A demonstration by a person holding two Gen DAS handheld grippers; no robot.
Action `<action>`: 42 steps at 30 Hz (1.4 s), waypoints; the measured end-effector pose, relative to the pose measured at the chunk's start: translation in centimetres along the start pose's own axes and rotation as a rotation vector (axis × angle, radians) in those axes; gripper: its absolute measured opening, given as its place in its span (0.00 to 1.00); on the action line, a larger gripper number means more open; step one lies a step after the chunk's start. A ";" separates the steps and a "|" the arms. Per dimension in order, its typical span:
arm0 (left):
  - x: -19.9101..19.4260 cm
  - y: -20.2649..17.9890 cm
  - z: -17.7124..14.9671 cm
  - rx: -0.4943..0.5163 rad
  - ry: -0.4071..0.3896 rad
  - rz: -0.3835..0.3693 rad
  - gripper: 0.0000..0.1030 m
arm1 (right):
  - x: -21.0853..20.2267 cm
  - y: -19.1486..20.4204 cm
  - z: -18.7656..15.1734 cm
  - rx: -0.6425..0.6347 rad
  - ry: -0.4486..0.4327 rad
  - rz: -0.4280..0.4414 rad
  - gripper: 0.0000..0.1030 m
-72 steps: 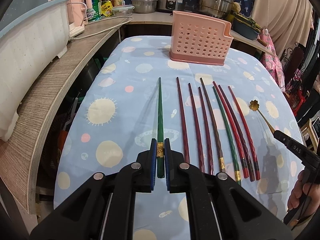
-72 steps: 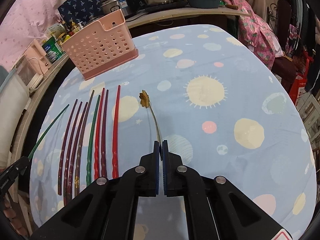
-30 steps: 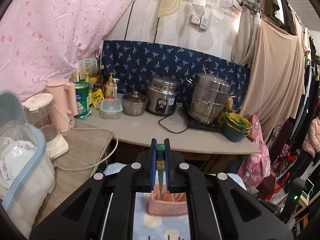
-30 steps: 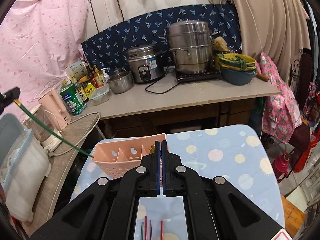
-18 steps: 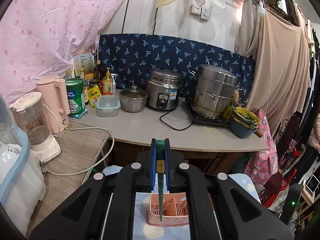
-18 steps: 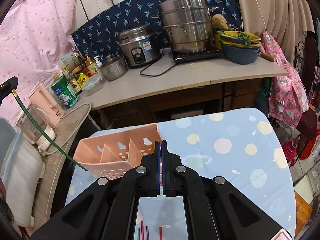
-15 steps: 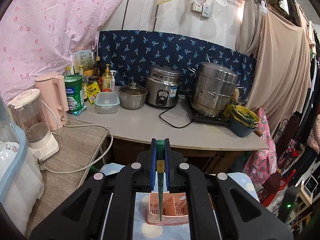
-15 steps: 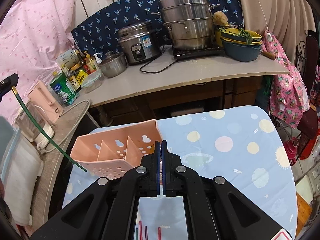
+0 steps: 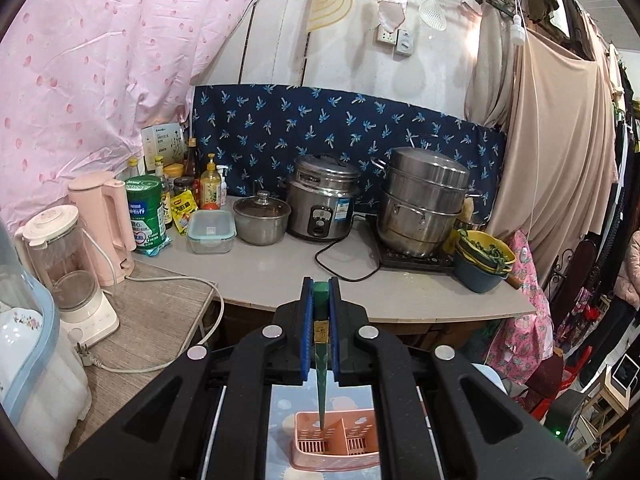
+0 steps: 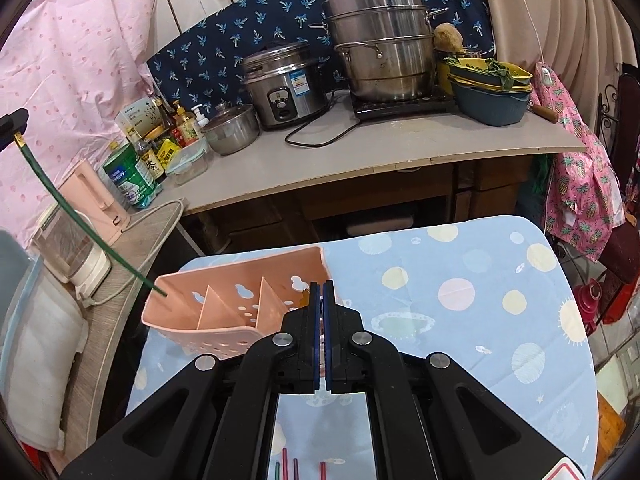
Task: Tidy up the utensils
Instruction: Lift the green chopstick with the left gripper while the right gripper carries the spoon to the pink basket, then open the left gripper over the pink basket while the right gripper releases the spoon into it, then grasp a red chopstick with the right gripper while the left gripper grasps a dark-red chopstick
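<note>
Kitchen counter [image 9: 280,268] with kettle [image 9: 102,222], rice cooker [image 9: 322,202] and steamer [image 9: 424,204]; nearer, a table [image 10: 460,292] under blue dotted cloth. Left gripper [image 9: 321,328] clamps a green chopstick [image 9: 320,364], tip hanging down at the left compartment of the pink basket [image 9: 336,446]. Right gripper [image 10: 321,340] is pinched shut just beside the basket's right end, a gold bit showing past its fingers; cannot tell what it holds.

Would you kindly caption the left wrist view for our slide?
Left gripper holds a green chopstick tip-down over the pink caddy.

No legible text — labels on green tin [image 9: 144,216] — too small
</note>
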State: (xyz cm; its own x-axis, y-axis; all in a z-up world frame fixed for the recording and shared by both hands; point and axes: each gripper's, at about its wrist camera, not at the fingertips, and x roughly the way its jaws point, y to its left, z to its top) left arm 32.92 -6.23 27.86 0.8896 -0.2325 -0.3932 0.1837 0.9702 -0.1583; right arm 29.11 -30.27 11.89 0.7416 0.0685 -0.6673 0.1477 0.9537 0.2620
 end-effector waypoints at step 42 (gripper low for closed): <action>-10.2 6.8 -29.0 0.016 0.451 0.075 0.43 | -10.9 0.0 -23.5 -0.061 0.140 -0.056 0.25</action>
State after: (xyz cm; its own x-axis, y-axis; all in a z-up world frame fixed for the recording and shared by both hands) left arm 12.96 0.74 4.53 0.6306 -0.1644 -0.7585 0.1350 0.9856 -0.1014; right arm 5.64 -24.12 2.80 0.6345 0.0505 -0.7713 0.1435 0.9728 0.1817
